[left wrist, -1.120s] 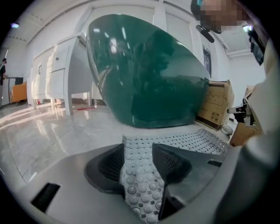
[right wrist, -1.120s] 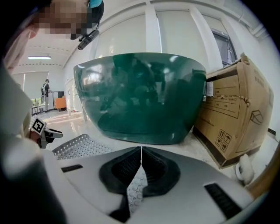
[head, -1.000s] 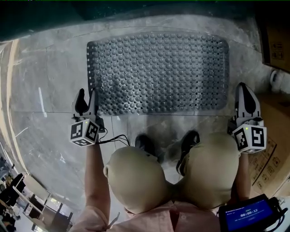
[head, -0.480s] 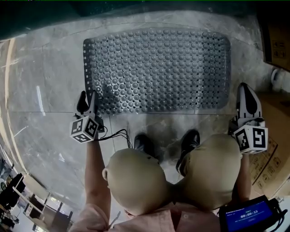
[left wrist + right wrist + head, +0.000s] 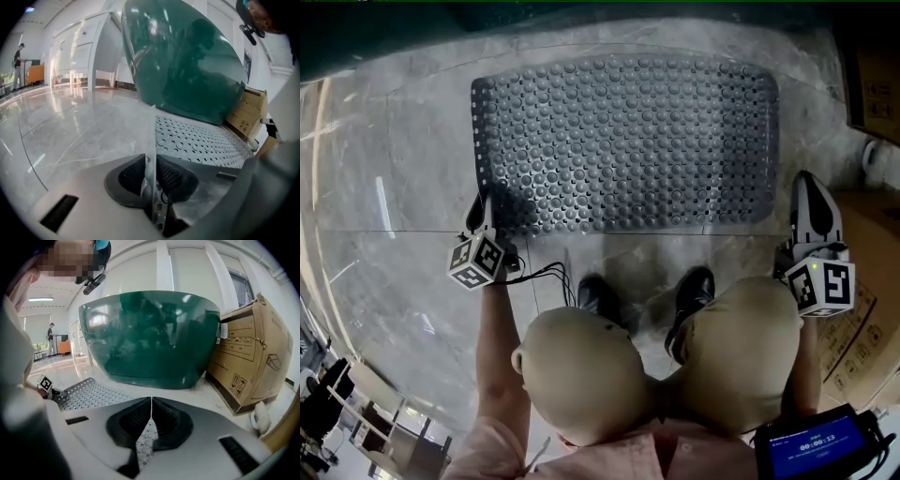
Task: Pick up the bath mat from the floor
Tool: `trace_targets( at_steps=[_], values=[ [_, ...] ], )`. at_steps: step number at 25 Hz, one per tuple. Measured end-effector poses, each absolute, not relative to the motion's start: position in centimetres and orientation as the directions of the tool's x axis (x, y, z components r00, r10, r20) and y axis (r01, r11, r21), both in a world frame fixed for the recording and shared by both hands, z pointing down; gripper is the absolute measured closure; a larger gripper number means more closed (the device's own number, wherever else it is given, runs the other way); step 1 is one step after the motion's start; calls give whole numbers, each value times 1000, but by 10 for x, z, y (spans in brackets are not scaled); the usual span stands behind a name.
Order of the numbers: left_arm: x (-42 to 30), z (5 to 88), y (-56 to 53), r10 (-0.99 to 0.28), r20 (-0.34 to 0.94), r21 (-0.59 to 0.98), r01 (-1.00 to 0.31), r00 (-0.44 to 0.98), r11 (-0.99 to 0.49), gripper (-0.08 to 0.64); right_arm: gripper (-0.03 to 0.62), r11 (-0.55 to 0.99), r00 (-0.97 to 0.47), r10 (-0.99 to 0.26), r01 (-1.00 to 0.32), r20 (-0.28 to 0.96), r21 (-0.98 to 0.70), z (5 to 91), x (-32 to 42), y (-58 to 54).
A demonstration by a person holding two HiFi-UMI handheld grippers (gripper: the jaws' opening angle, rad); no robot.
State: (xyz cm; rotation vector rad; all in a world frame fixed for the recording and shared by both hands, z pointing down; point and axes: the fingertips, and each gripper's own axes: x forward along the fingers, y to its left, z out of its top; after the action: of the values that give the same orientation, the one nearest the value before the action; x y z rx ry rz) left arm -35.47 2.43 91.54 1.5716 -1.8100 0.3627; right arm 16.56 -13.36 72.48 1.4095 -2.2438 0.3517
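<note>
On grey marble floor, 12 o'clock from bent knees: bath mat, grey, translucent, studded and perforated, mostly flat, long side running 9 to 3 o'clock. Beyond it at 12 o'clock, glossy dark green tub.

Left gripper at mat's 7 o'clock corner, tilted down. Jaws just been closing, now nipping a thin upturned edge of mat, upright between black ribbed pads. Marker cube on wrist side, black cable trailing toward 3 o'clock.

Right gripper at mat's 5 o'clock corner. Jaws squeezed together at tips with a sliver of studded mat pinched between, wider studded strip showing lower in the gap. Second marker cube just above right knee.

Cardboard box at 3 o'clock, just beside tub. Printed handling icons low on its side, white label near top corner, text too small to read. Small blue screen at 5 o'clock, reading 00:00:13. Black shoes between knees and mat, just short of near edge. Distant person at 9 o'clock in left gripper view, standing.
</note>
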Motion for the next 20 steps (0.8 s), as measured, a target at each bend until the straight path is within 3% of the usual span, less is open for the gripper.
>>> trace_targets(
  at_steps=[4,20],
  values=[
    [-356,918,27,-748,664,276,-930,3,241,506,574,442,-364,-779,-896,511,36,725,168,-132],
    [-347,909,23,-705,709,207,-956,1,207,523,570,406,-343,-767,-914,542,-4,765,207,-131]
  ],
)
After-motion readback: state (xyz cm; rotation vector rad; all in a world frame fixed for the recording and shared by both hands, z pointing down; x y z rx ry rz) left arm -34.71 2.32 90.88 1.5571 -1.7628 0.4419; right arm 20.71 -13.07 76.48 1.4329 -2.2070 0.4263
